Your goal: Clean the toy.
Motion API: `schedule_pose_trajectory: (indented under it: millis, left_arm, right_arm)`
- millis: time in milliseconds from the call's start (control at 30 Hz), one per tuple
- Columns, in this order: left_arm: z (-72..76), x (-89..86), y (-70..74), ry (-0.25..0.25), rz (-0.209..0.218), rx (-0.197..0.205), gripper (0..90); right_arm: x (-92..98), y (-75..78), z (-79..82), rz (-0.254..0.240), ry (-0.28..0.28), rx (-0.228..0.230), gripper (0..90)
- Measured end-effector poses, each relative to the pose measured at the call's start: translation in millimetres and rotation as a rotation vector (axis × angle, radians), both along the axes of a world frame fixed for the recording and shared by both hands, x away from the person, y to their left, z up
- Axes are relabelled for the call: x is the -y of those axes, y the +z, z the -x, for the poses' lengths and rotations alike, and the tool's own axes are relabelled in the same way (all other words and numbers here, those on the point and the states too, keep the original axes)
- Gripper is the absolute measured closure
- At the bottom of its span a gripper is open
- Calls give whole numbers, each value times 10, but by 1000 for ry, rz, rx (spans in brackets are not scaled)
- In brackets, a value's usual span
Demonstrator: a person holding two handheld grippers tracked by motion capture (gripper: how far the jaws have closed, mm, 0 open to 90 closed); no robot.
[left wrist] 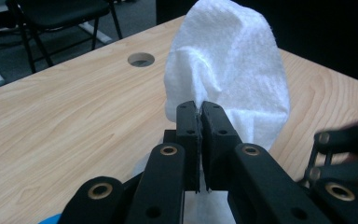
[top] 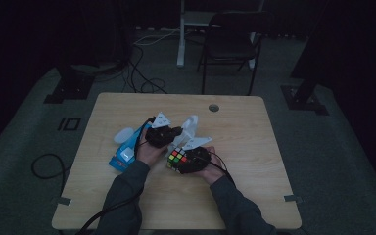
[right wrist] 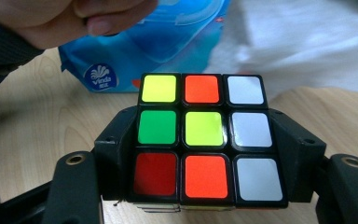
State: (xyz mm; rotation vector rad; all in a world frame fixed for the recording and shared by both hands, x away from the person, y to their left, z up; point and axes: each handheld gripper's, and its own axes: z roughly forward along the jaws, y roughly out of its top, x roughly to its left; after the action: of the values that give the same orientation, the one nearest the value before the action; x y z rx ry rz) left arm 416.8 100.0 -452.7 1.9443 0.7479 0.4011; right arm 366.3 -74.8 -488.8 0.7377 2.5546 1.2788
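Observation:
A Rubik's cube point(right wrist: 204, 93) with yellow, orange, white, green and red squares on its upper face sits between the jaws of my right gripper point(right wrist: 205, 154), which is shut on its sides. In the high view this cube point(top: 177, 157) is held just above the table's middle, with the right gripper point(top: 182, 161) behind it. My left gripper point(left wrist: 199, 116) is shut on a fold of a white tissue point(left wrist: 228, 65), which stands up above the jaws. From above, the left gripper point(top: 178, 131) and the tissue point(top: 191, 125) sit close behind the cube.
A blue wet-wipe pack point(top: 126, 152) lies on the wooden table point(top: 245, 147) left of the hands, and is seen close behind the cube point(right wrist: 135, 51). The table has a cable hole point(top: 213, 107) near its far edge. A black chair point(top: 230, 41) stands beyond.

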Motion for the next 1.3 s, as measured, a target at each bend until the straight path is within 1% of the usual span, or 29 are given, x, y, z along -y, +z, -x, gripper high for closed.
schedule_pose_trajectory:
  millis: [167, 233, 267, 300, 333, 467, 567, 700, 767, 967, 1100, 1300]
  left_arm:
    - [-7, 58, 47, -14, 10, 6, 873]
    - [-8, 70, 69, -22, 26, 5, 873]
    - [-7, 77, 85, -26, 47, 3, 873]
    - [-6, 77, 97, -31, 51, 2, 872]
    - [0, 84, 112, -36, 66, 3, 873]
    - [17, 97, 137, -48, 83, 4, 872]
    - [25, 105, 122, -53, 82, -3, 873]
    - [39, 118, 55, -58, 73, -20, 872]
    - [51, 120, 10, -62, 63, -29, 872]
    - [67, 130, -103, -73, 37, -61, 871]
    - [72, 139, -132, -84, 21, -65, 871]
    - [79, 111, -167, -79, 14, -73, 872]
  right_arm:
    - [-73, -51, 17, 11, 25, -5, 339]
    - [-95, -65, 23, 11, 37, -8, 339]
    - [-104, -70, 27, 13, 41, -8, 339]
    - [-113, -75, 30, 16, 45, -2, 339]
    - [-115, -77, 33, 17, 47, -2, 339]
    - [-110, -79, 20, 14, 47, 5, 339]
    - [-90, -68, 1, 11, 34, 7, 339]
    - [-40, -30, -15, 2, 17, 16, 339]
    - [-13, -12, -25, 0, 14, 25, 339]
    - [60, 13, -37, -2, -3, 33, 339]
    - [67, 19, -30, 3, 1, 43, 339]
    - [75, 26, -26, 4, 2, 48, 339]
